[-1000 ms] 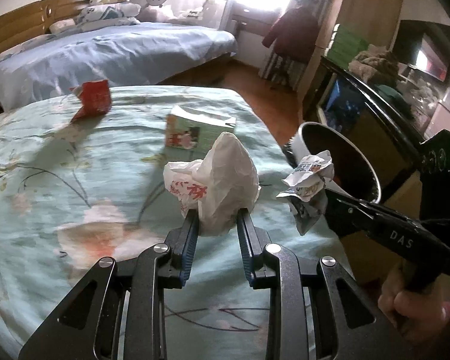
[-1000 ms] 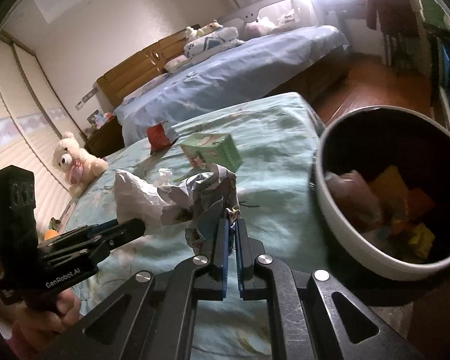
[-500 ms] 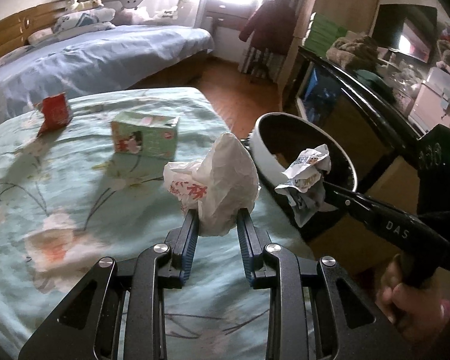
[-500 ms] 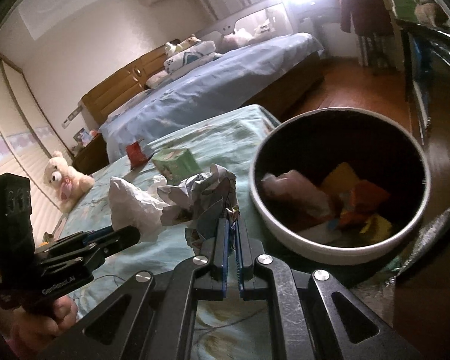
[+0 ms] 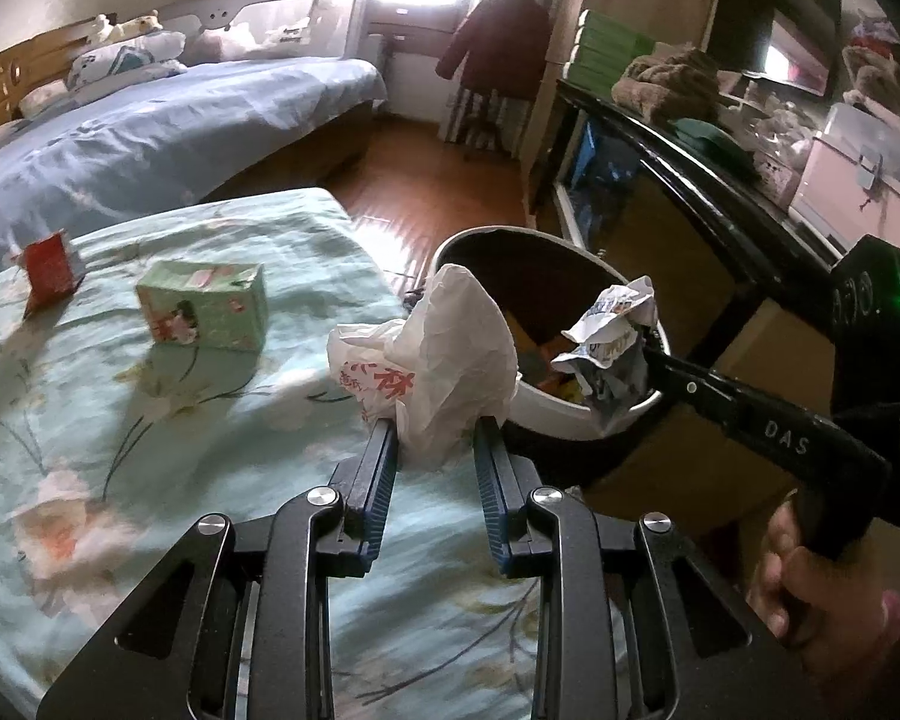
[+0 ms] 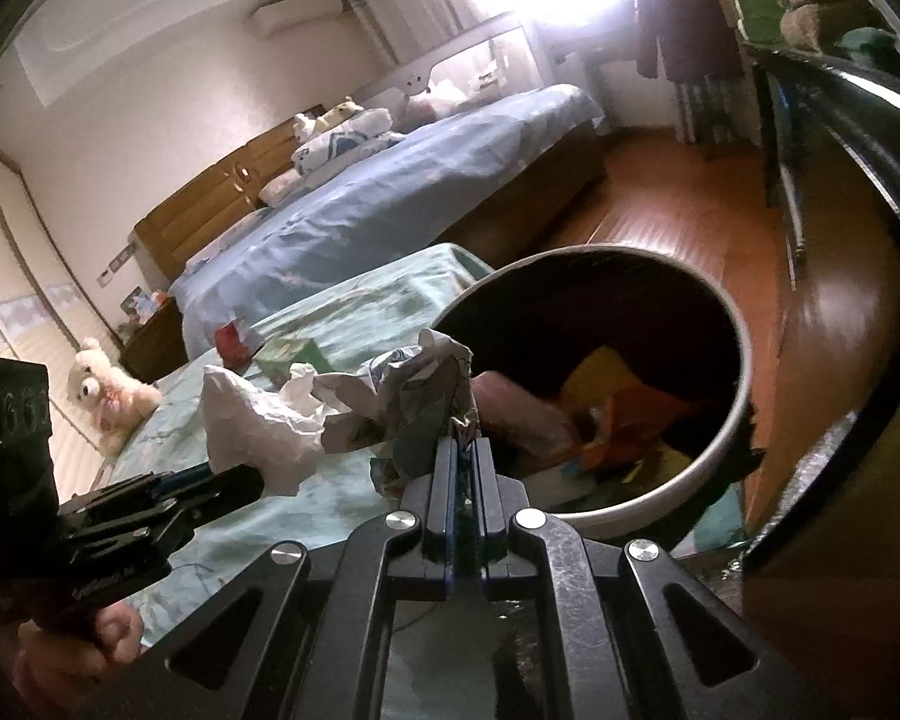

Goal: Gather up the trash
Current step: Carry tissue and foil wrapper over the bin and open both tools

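Left wrist view: a white plastic bag [image 5: 450,360] is pinched by the left gripper [image 5: 435,450] fingers above the bed edge, while crumpled paper [image 5: 612,348] is clamped by the right gripper [image 6: 465,450] over the bin [image 6: 732,420]

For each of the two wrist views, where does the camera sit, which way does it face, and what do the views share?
Left wrist: sits on the left gripper, which clamps a white plastic bag, facing over the bed's floral sheet towards the window; the right hand shows.
Right wrist: sits on the right gripper, shut on crumpled paper, facing the trash bin; the left hand shows.
Shared: bin, both pieces of trash, green box, red packet.
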The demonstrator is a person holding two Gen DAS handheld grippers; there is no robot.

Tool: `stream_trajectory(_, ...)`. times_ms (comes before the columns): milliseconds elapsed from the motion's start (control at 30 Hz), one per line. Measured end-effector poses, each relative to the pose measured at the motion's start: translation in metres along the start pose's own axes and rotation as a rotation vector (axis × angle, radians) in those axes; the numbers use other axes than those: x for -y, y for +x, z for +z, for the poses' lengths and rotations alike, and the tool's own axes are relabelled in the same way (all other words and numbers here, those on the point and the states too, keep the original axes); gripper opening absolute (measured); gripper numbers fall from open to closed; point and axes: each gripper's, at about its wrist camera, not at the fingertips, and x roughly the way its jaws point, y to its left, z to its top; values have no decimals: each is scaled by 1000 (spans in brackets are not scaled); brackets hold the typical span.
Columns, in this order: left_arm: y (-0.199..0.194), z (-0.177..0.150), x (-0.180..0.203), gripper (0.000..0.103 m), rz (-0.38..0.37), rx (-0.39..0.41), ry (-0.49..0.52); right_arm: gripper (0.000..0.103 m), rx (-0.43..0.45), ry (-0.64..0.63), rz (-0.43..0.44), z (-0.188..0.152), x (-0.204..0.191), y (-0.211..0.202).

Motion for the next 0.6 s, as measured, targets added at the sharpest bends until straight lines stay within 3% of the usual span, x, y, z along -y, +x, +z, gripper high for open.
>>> stream_trajectory(600, 32, 29, 35, 25, -22, -19, 64, 5, 39, 17, -97, 19, 32, 1)
